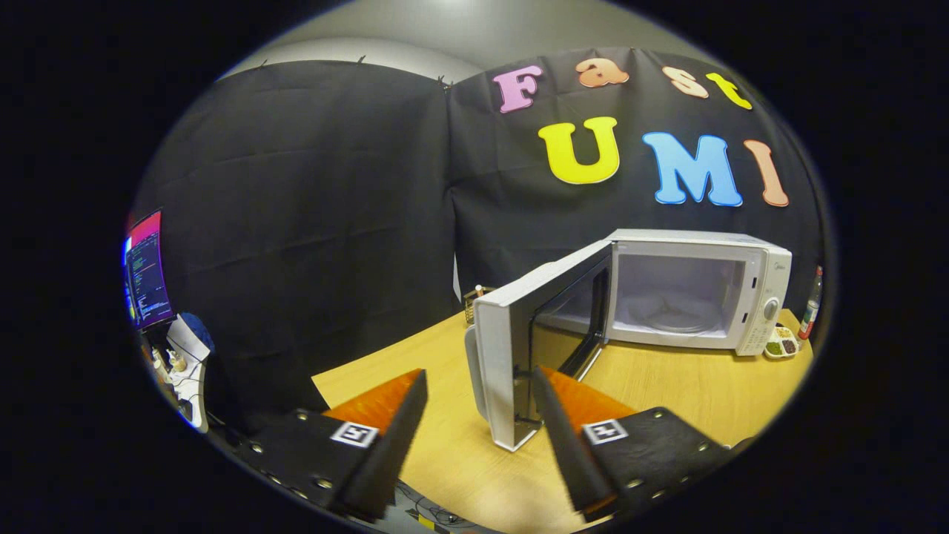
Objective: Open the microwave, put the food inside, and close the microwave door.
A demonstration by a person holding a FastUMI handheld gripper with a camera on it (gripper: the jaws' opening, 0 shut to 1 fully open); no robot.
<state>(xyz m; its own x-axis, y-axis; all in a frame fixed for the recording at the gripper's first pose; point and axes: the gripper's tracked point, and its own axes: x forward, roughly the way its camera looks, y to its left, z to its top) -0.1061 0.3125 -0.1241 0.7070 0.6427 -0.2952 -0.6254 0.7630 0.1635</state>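
A white microwave [749, 297] stands on the wooden table [682, 386], beyond my fingers to the right. Its door [511, 348] is swung wide open toward me, and the free edge of the door stands between my fingertips. Inside, the cavity shows a glass turntable [675, 317] with nothing on it. My gripper [480, 386] is open, its fingers spread either side of the door's edge without pressing on it. A small white tray of food [782, 345] with green and brown portions sits at the microwave's right front corner.
A red-capped bottle [812, 304] stands right of the microwave. A small basket [474, 300] sits behind the door at the table's back. Off the table to the left are a lit monitor [147, 268] and a white device [189, 367].
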